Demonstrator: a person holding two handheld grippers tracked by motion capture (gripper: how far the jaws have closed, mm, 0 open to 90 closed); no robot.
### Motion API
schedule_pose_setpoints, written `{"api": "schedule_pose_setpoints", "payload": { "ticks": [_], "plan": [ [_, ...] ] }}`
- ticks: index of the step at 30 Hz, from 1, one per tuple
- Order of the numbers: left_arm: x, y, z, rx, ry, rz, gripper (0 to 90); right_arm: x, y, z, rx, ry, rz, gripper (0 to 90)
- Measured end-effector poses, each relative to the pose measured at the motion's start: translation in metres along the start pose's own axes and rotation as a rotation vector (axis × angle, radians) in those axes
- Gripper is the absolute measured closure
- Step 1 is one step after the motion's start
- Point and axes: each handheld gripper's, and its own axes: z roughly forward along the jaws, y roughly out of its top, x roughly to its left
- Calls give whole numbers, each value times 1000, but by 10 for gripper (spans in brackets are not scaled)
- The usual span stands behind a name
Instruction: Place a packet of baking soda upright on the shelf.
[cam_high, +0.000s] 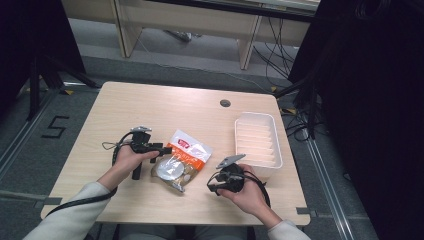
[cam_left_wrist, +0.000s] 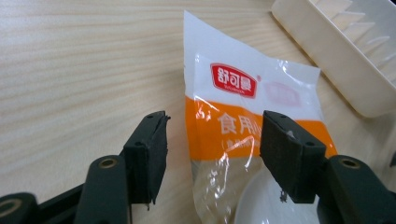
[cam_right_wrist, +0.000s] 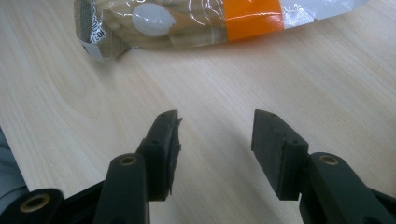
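On the wooden table (cam_high: 125, 107) a snack bag (cam_high: 182, 157) (orange-banded) lies between 2 grippers — left gripper (cam_left_wrist: 212, 154), right gripper (cam_right_wrist: 215, 140), fingers apart.

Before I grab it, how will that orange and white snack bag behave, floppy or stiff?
Probably floppy: the snack bag is thin, crinkled film lying flat on the table. Its glossy surface may slip between the left hand-held gripper pads. The pale round pieces visible through the clear end look brittle, so squeeze gently.
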Motion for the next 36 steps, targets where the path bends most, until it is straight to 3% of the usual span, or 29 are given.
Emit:
{"api": "schedule_pose_setpoints", "payload": {
  "ticks": [7,13,23,35,36],
  "plan": [
    [3,4,11,-13,-26,-37,425,0,-1,1,9,8,-10,518],
    [7,5,16,8,-32,-43,436,2,-2,2,12,14,-8,517],
    [7,6,21,19,-24,-28,488,1,-2,3,16,10,-17,515],
    [5,4,24,31,-58,-29,583,2,-3,4,22,13,-9,515],
    [4,5,23,35,-59,-4,597,2,-3,4,23,13,-12,514]
  ]
}}
